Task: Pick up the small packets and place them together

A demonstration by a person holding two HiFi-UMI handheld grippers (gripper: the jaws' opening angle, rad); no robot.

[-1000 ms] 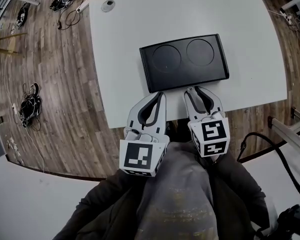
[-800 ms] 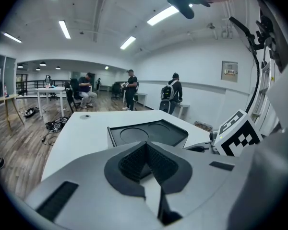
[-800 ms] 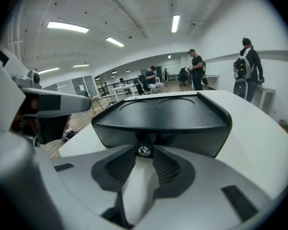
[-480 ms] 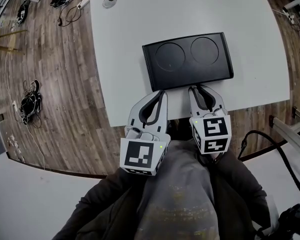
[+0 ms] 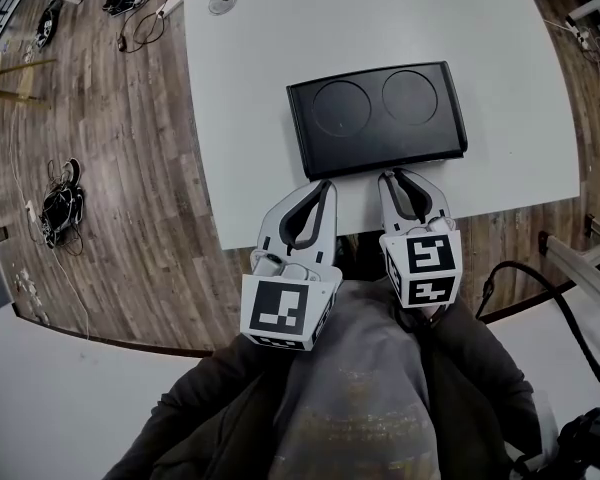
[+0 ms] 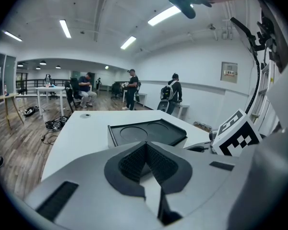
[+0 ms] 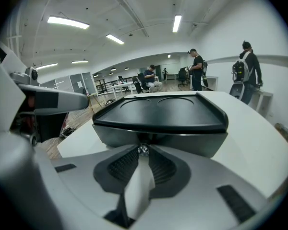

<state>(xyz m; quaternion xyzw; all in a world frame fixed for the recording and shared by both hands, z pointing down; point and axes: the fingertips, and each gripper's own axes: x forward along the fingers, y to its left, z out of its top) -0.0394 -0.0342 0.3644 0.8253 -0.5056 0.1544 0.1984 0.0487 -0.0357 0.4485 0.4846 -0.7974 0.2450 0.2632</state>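
- right gripper: jaws have just been closing; tips now pinch a tiny shiny item, too small to tell if it's a packet.
- left gripper: jaws closed tip to tip, nothing btwn.
- Both grippers side by side, tips just beside near edge of black tray.
- Tray w/ two round recesses lies on white table.
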